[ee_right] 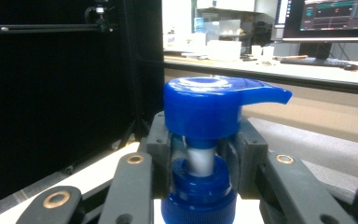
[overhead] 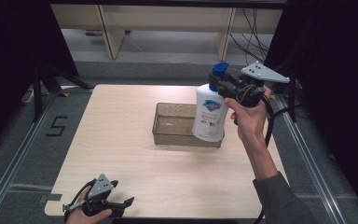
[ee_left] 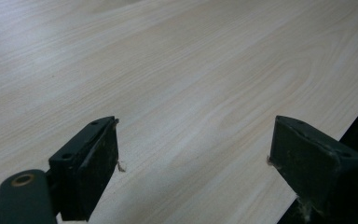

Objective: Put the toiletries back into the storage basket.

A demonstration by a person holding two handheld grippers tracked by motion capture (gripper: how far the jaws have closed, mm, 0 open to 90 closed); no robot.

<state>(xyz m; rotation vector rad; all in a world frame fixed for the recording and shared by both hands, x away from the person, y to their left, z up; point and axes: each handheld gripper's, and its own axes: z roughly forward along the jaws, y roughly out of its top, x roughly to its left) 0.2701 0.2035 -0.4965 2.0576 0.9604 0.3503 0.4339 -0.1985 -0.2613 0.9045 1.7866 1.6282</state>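
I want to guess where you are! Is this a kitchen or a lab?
Probably a lab or workshop. A bare wooden table stands between dark curtains with metal rails on the floor, and a computer monitor glows on a cluttered bench behind the pump bottle held in the right gripper.

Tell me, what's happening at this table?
A person holds a clamp-like gripper in each hand. The right gripper is shut on the neck of a white pump bottle, holding it upright above a clear plastic tray on the wooden table. The left gripper sits open and empty near the table's front edge.
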